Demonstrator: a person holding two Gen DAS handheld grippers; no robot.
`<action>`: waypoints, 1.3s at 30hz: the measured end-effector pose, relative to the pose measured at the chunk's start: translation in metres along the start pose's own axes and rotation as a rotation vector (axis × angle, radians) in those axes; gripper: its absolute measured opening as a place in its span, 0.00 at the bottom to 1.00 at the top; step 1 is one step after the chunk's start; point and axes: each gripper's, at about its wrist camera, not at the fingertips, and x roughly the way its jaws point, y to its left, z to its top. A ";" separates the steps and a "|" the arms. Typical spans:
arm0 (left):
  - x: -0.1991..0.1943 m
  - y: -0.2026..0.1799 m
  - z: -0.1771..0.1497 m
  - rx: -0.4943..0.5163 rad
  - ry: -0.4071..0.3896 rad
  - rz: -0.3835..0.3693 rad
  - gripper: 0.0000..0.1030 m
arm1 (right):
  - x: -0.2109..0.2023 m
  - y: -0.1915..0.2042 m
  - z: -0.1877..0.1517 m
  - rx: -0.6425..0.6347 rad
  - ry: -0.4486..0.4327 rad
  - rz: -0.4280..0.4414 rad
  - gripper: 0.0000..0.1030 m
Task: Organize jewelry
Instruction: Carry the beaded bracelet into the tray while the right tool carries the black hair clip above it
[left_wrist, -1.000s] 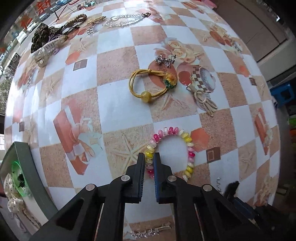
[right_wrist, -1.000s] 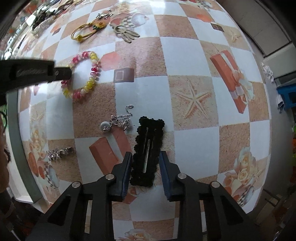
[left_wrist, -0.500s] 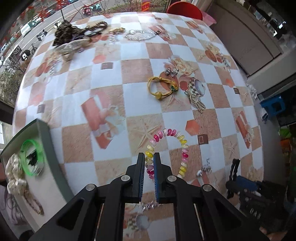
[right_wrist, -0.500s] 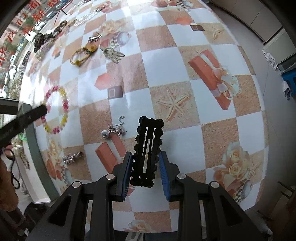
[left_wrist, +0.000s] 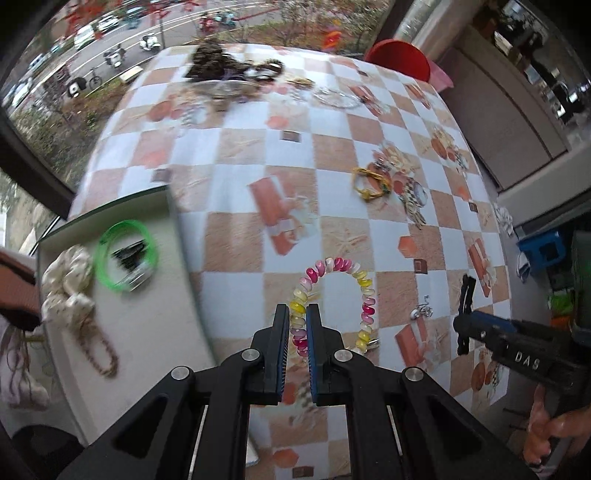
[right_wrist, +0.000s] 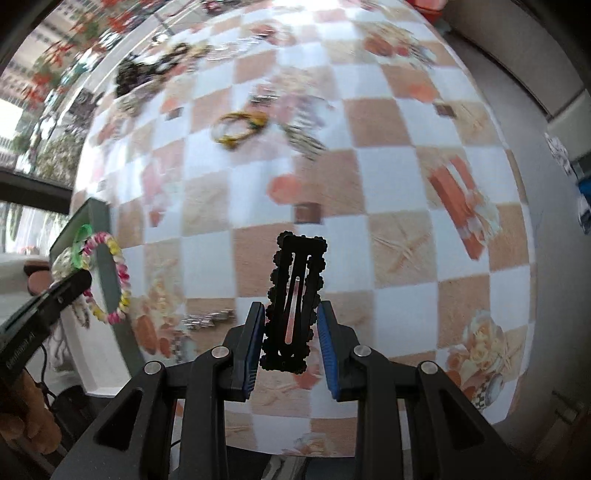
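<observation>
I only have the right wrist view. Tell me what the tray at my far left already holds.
Observer: In the left wrist view the tray holds a green bangle and a cream scrunchie.
Operator: Confirm what the left hand-held gripper has.
Observer: The left hand-held gripper is shut on the beaded bracelet, pinched at one side of the loop.
Operator: Check my clip from there.
Observer: The black hair clip sticks up out of the right hand-held gripper, off the table.
</observation>
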 end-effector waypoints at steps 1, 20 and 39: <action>-0.004 0.007 -0.003 -0.015 -0.006 0.002 0.13 | -0.002 0.010 0.003 -0.024 -0.003 0.006 0.30; -0.038 0.143 -0.080 -0.339 -0.051 0.089 0.13 | 0.017 0.208 0.006 -0.472 0.044 0.105 0.30; 0.008 0.197 -0.114 -0.419 0.037 0.199 0.13 | 0.110 0.307 -0.009 -0.640 0.219 0.096 0.31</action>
